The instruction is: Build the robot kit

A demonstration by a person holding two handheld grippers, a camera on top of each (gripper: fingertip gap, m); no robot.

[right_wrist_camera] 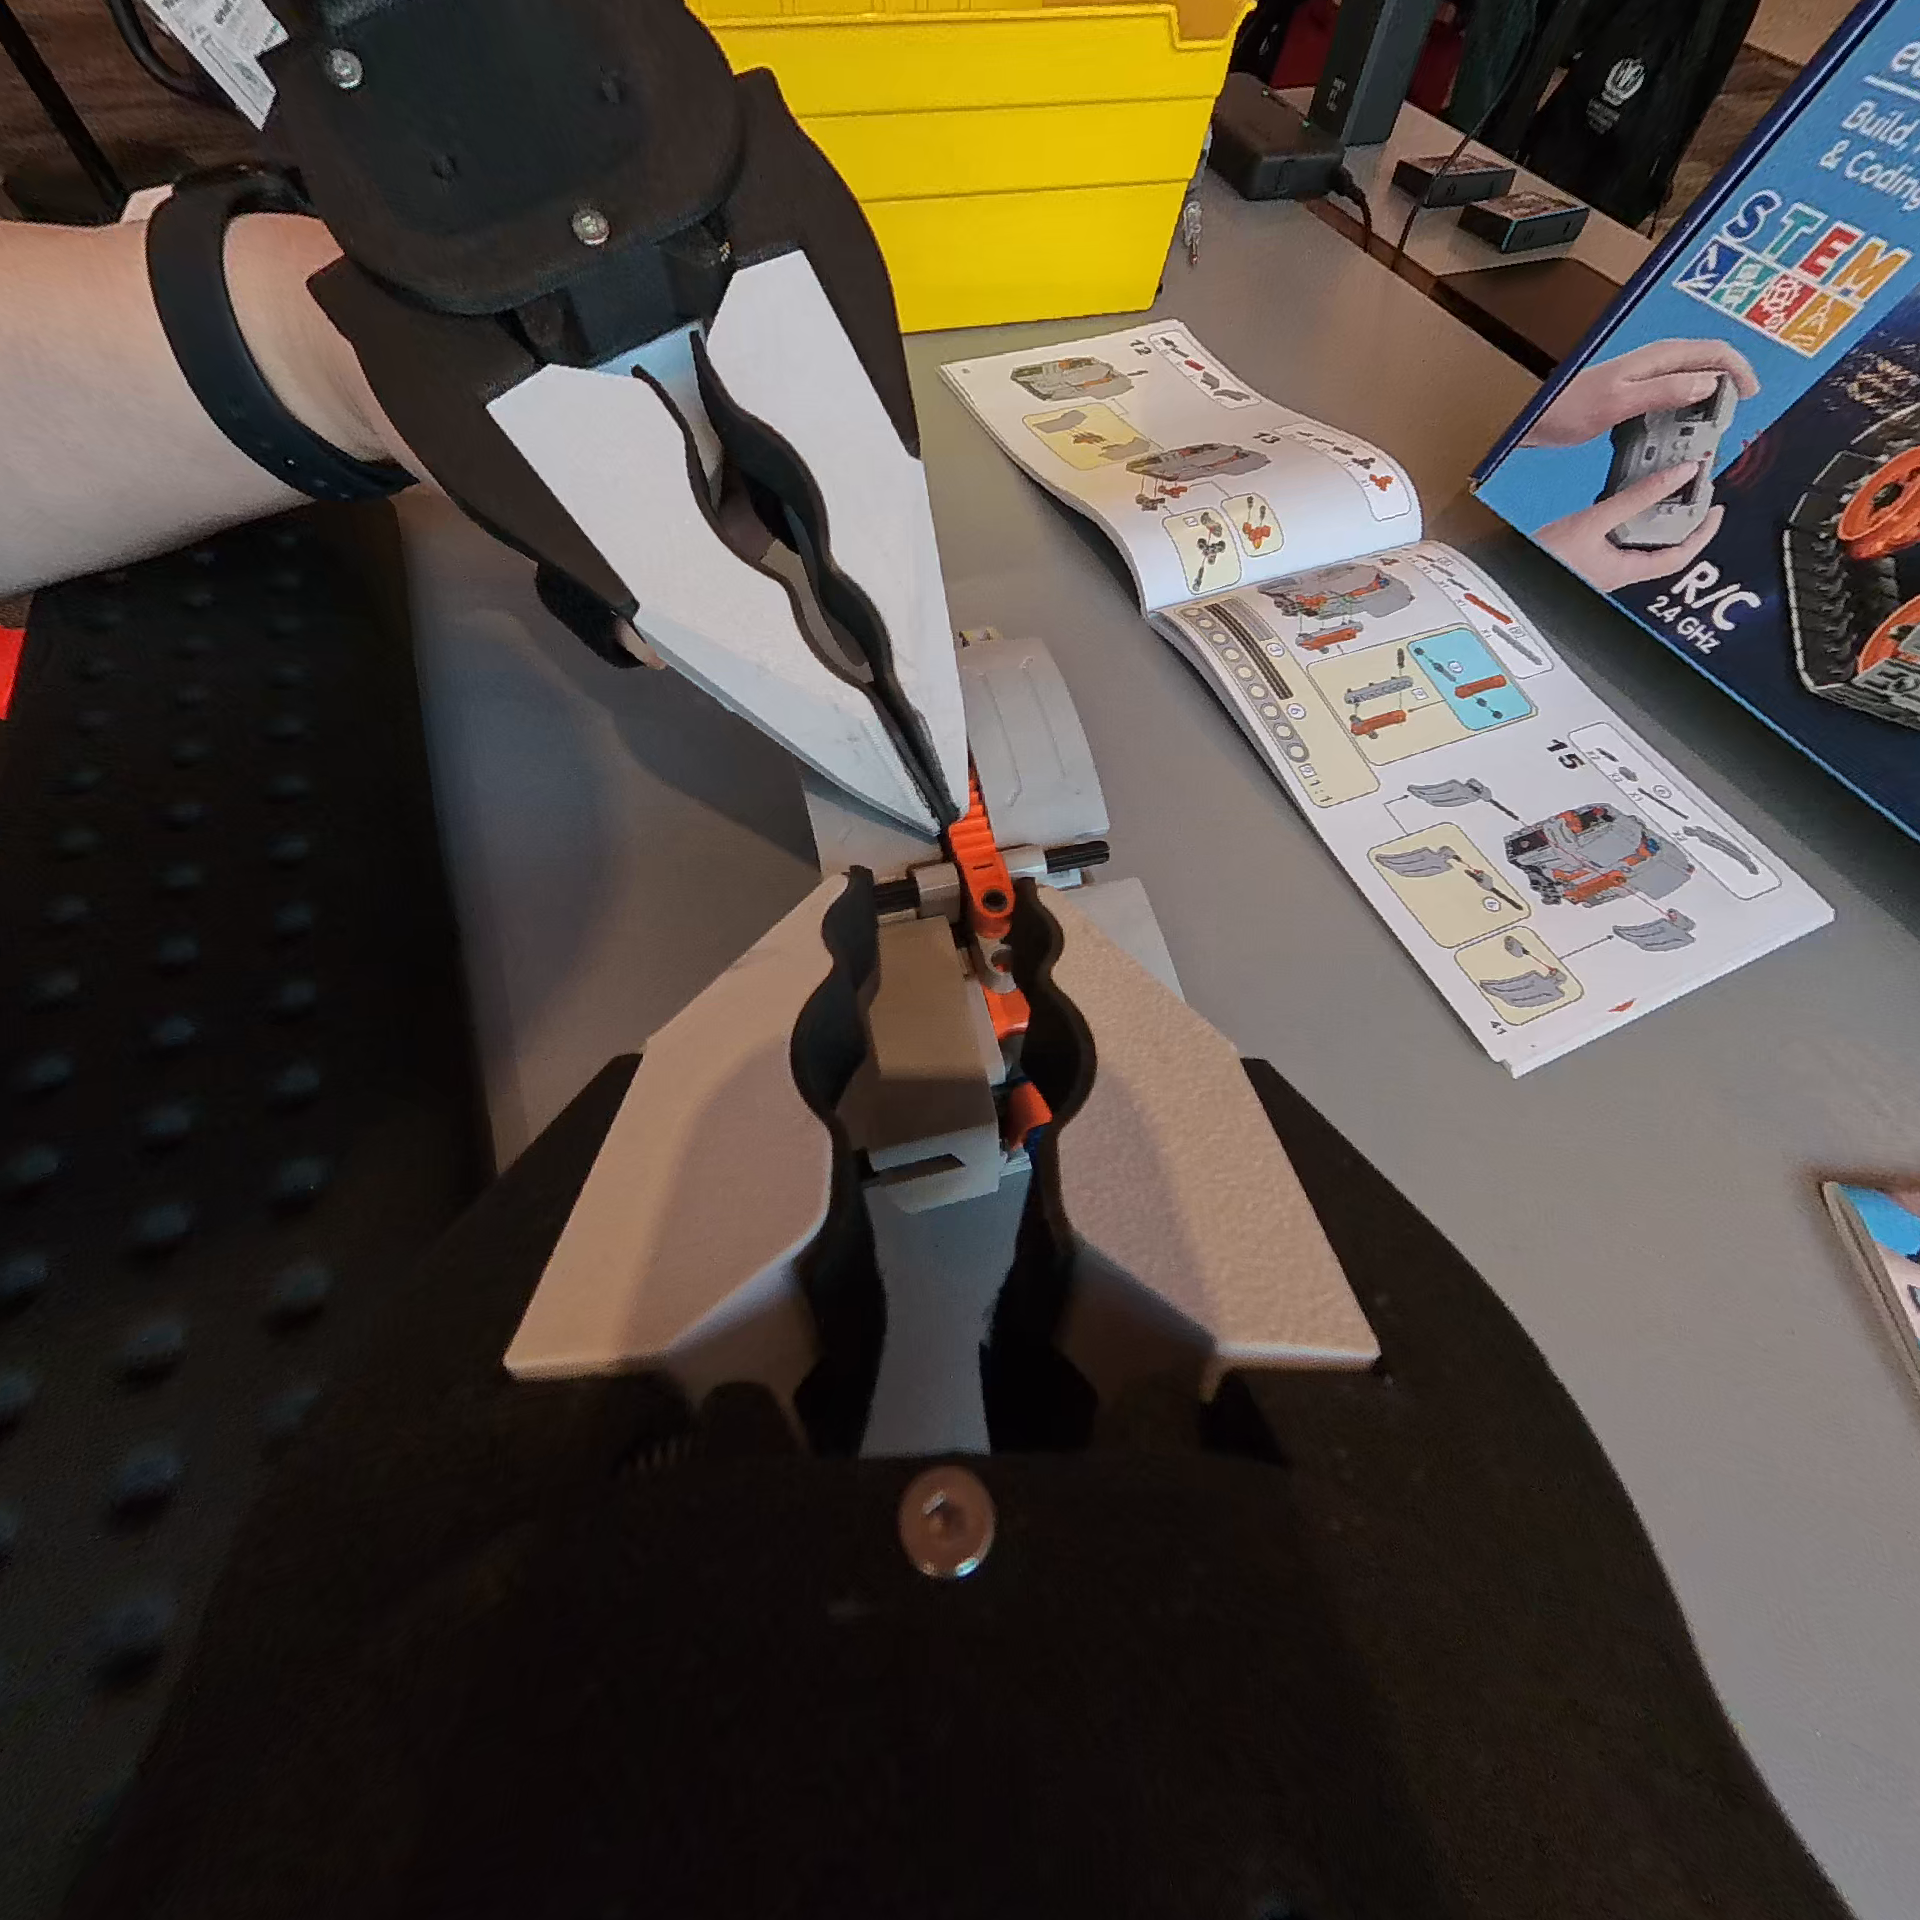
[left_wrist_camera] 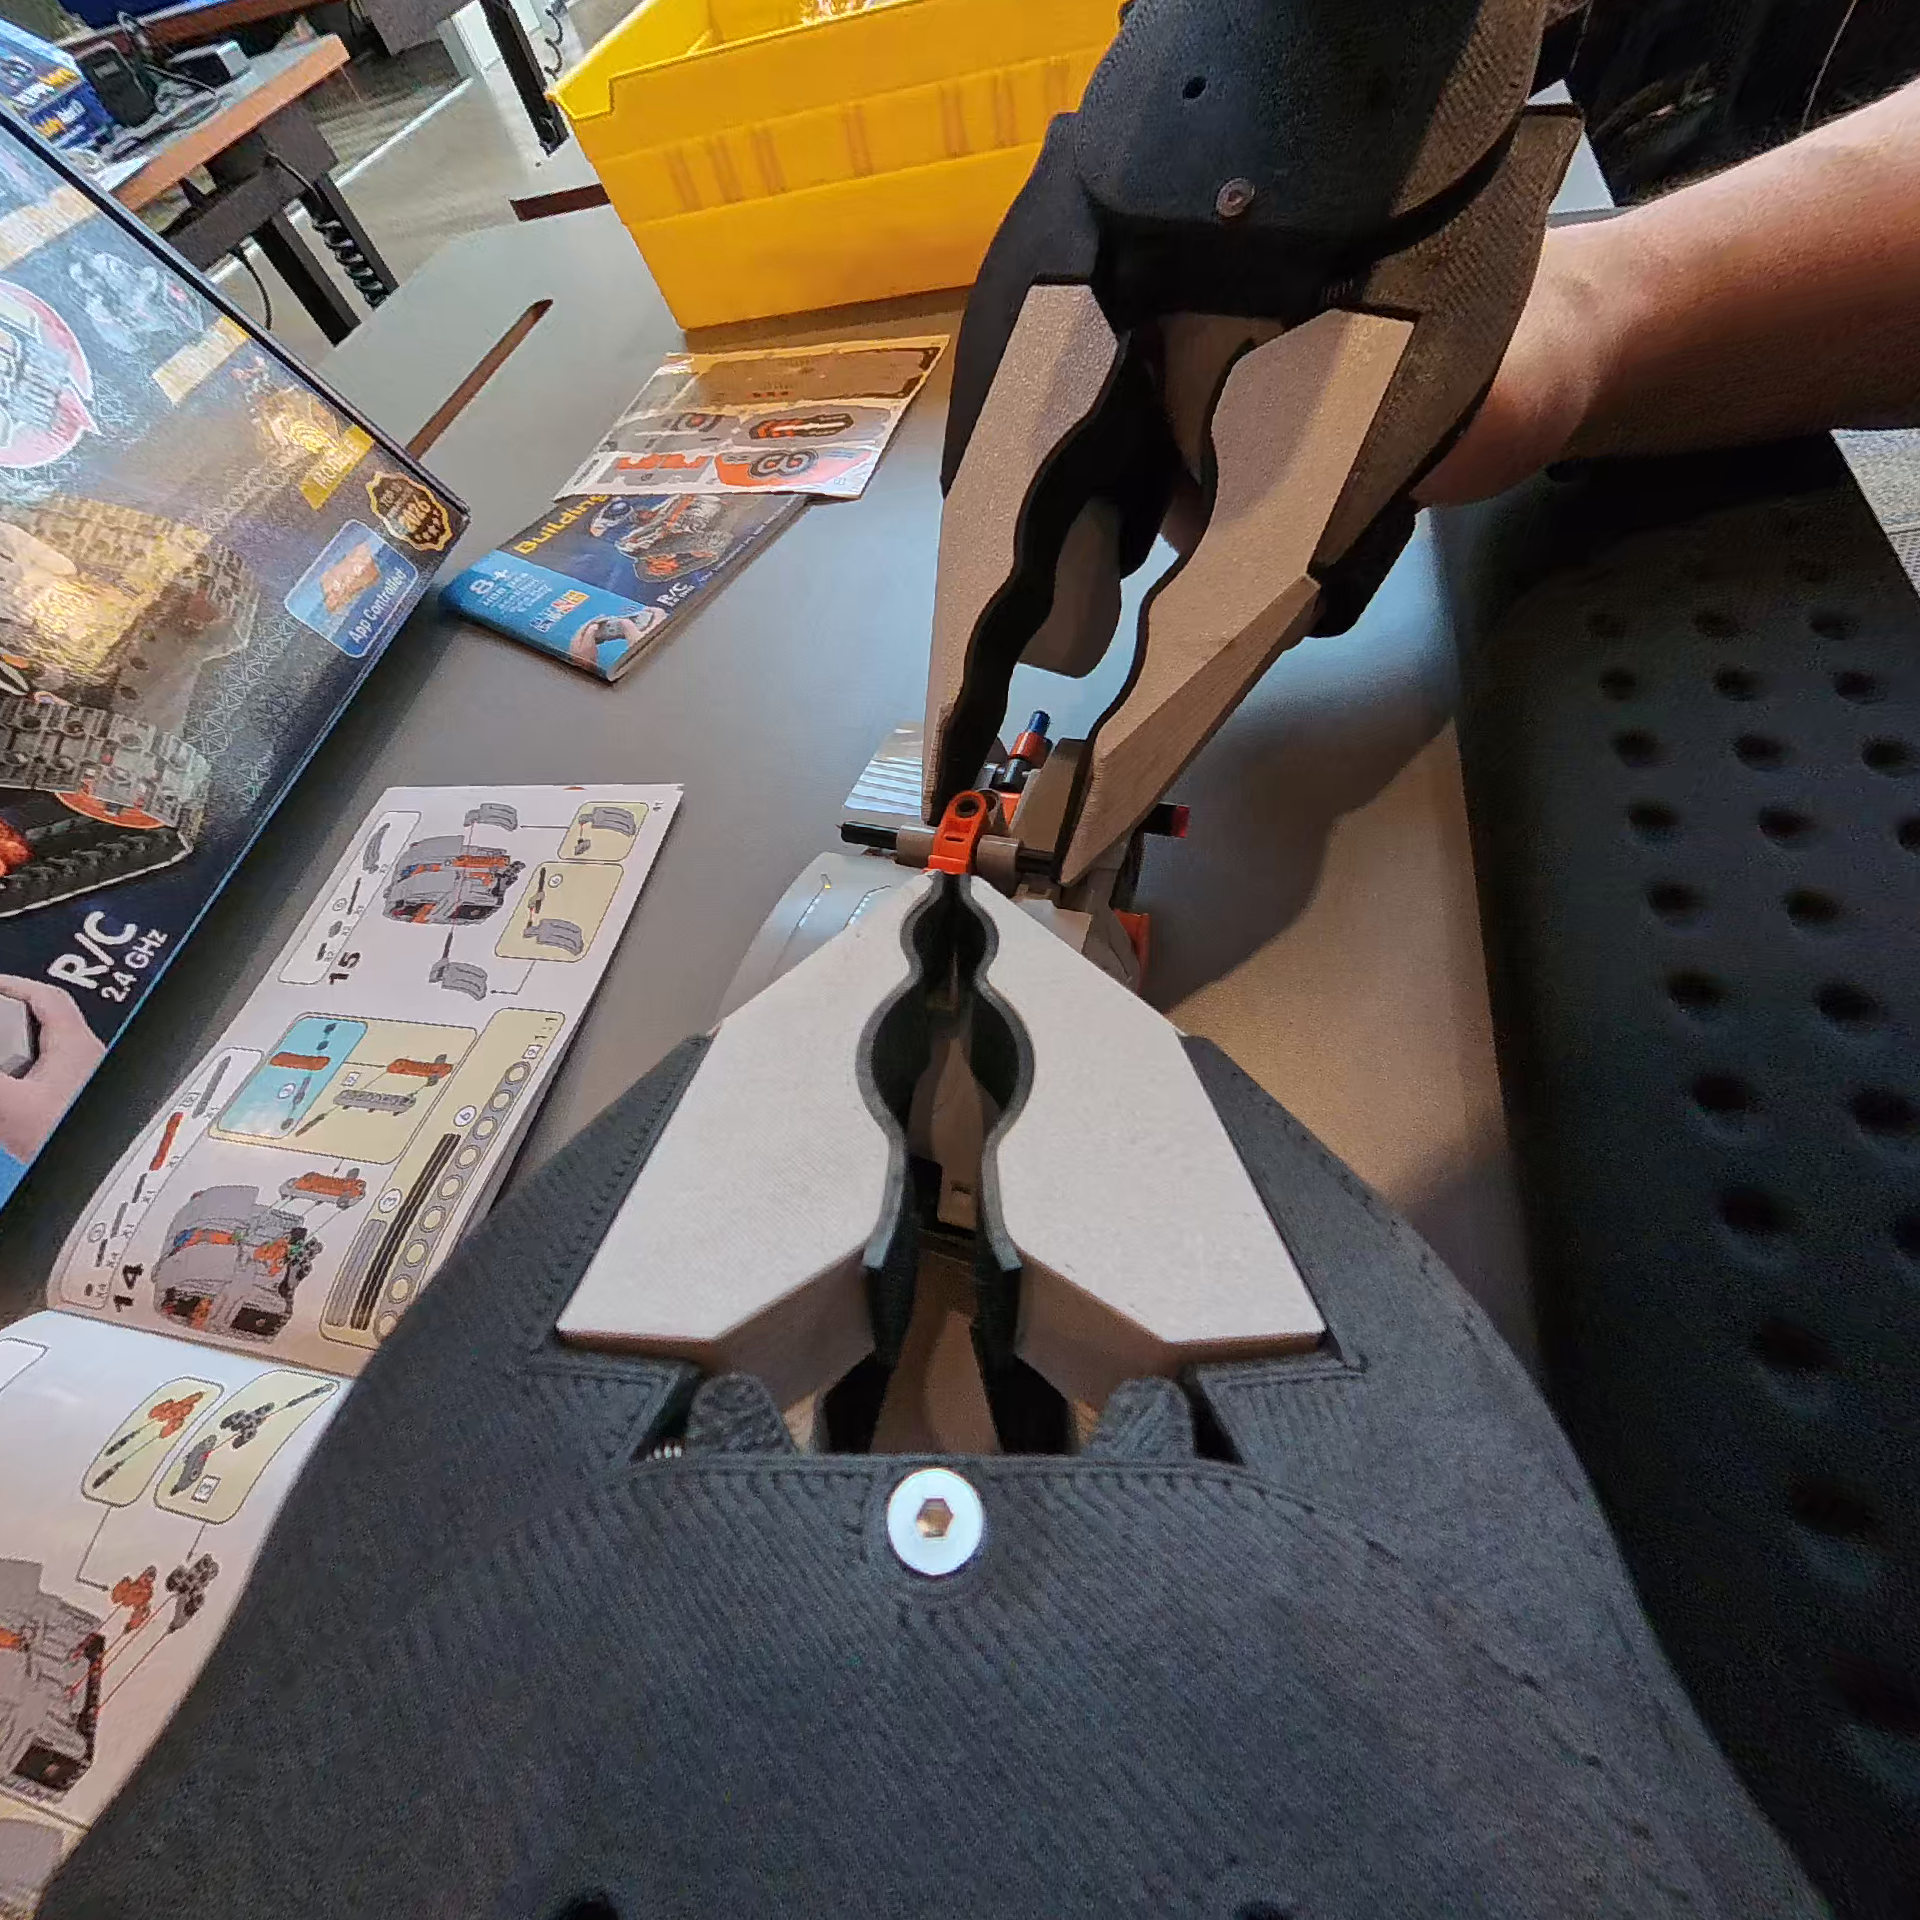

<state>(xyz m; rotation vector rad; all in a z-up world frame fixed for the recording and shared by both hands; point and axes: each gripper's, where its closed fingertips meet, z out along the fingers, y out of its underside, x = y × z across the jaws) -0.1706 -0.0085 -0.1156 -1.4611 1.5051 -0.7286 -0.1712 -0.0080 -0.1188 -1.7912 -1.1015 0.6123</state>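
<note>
1. Left wrist view: left gripper (left_wrist_camera: 951,888) enters from 6 o'clock. Its jaws are nearly closed, with only a thin slit at the tips.
2. The tips meet at the underside of an orange connector (left_wrist_camera: 961,831), which sits on a black axle (left_wrist_camera: 868,834). The grip looks like a pinch on the connector's edge, but contact is partly hidden from this side.
3. Right gripper (left_wrist_camera: 1023,821) comes down from 1 o'clock. Its fingers are spread partway, 1 on each side of the grey brick model (left_wrist_camera: 1060,769).
4. Open instruction booklet (left_wrist_camera: 364,1039) lies at 9 o'clock and the kit box (left_wrist_camera: 156,571) at 10 o'clock. A sticker sheet (left_wrist_camera: 758,426) and a yellow bin (left_wrist_camera: 831,208) are at 12 o'clock, and a black dimpled mat (left_wrist_camera: 1714,935) at 3 o'clock.
5. Right wrist view: right gripper (right_wrist_camera: 945,904) enters from 6 o'clock, jaws partly open and clamped on the grey brick model (right_wrist_camera: 925,1049). The model fills the gap between its pads.
6. The orange connector (right_wrist_camera: 987,883) stands at the far end of the model, just past the right fingertips toward 12 o'clock.
7. Left gripper (right_wrist_camera: 943,821) reaches in from 11 o'clock, its tips closed together on the connector's upper end.
8. Judgement: both holds are narrow. The 2 grippers meet tip to tip, so any twist would load the axle.
9. Booklet (right_wrist_camera: 1455,727) lies at 2 o'clock, box (right_wrist_camera: 1766,416) at 1 o'clock, bin (right_wrist_camera: 997,208) at 12 o'clock, and mat (right_wrist_camera: 156,935) at 9 o'clock.
</note>
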